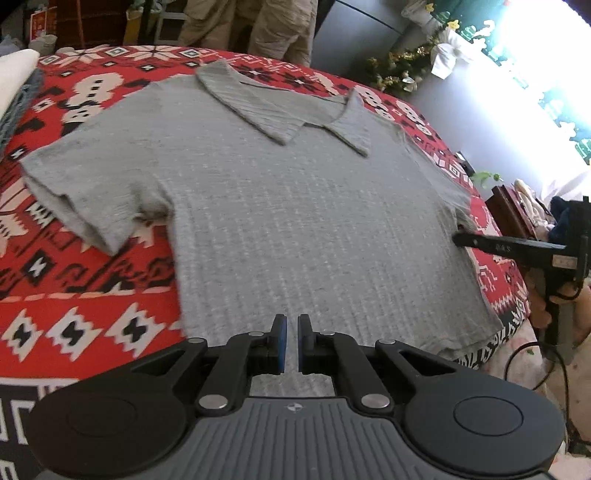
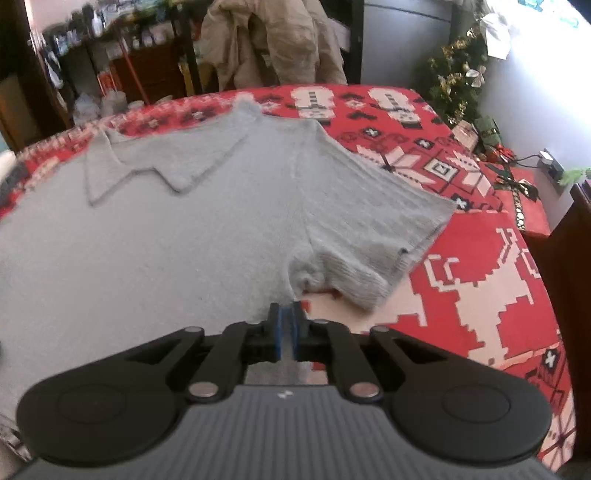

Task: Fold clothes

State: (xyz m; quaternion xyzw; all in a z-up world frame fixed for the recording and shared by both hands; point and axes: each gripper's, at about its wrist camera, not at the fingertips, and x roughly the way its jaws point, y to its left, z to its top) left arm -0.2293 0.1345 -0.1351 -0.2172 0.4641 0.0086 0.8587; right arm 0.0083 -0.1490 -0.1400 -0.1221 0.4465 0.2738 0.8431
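A grey knit polo shirt point(image 1: 295, 206) lies flat, front up, on a red patterned blanket point(image 1: 74, 295), with its collar point(image 1: 258, 107) at the far side. My left gripper point(image 1: 291, 325) hovers over the shirt's lower part, jaws nearly together, nothing between them. The left sleeve point(image 1: 74, 195) spreads out to the left. My right gripper point(image 2: 286, 314) is shut, pads together, at the shirt's point(image 2: 147, 240) right side edge just below the armpit of the right sleeve point(image 2: 388, 229). No cloth shows between its pads. In the left wrist view its tip point(image 1: 458, 236) touches that edge.
A person in beige trousers point(image 1: 251, 26) stands beyond the far edge. A beige jacket point(image 2: 273, 40) hangs behind. Christmas greenery point(image 2: 458, 81), a red gift box point(image 2: 524, 206) and dark wooden furniture point(image 2: 576, 258) line the right side. Folded pale cloth point(image 1: 14, 74) lies far left.
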